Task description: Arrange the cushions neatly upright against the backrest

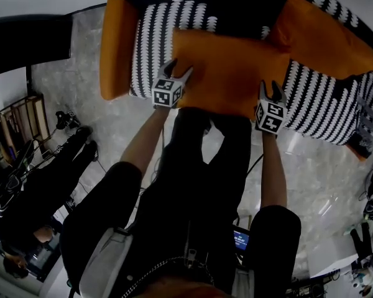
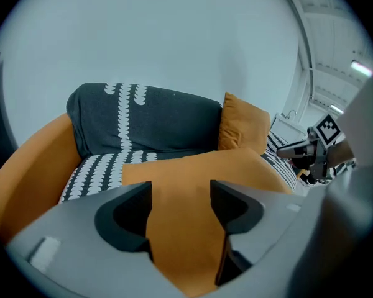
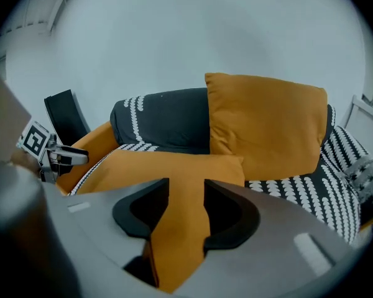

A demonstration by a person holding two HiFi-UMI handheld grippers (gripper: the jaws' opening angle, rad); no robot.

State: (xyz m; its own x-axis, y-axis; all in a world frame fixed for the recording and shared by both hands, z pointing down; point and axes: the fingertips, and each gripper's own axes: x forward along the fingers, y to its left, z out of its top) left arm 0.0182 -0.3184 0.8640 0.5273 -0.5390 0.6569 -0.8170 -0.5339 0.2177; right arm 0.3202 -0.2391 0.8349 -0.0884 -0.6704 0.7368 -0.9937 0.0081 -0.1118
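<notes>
An orange cushion (image 1: 230,73) lies flat on the sofa's striped seat (image 1: 152,36), its near edge over the seat's front. My left gripper (image 1: 179,70) stands open at the near left corner, with the cushion (image 2: 199,172) between its jaws (image 2: 180,197). My right gripper (image 1: 270,90) is open at the near right corner, and a fold of the cushion (image 3: 168,166) runs through its gap (image 3: 186,194). A second orange cushion (image 3: 267,123) leans upright against the dark backrest (image 2: 149,120) on the right.
Orange armrests (image 1: 115,42) close the seat at both sides. A white wall rises behind the sofa. A person in dark clothes (image 1: 43,185) is at the left on the marble floor, beside a wooden rack (image 1: 25,120). A black chair (image 3: 65,113) stands left of the sofa.
</notes>
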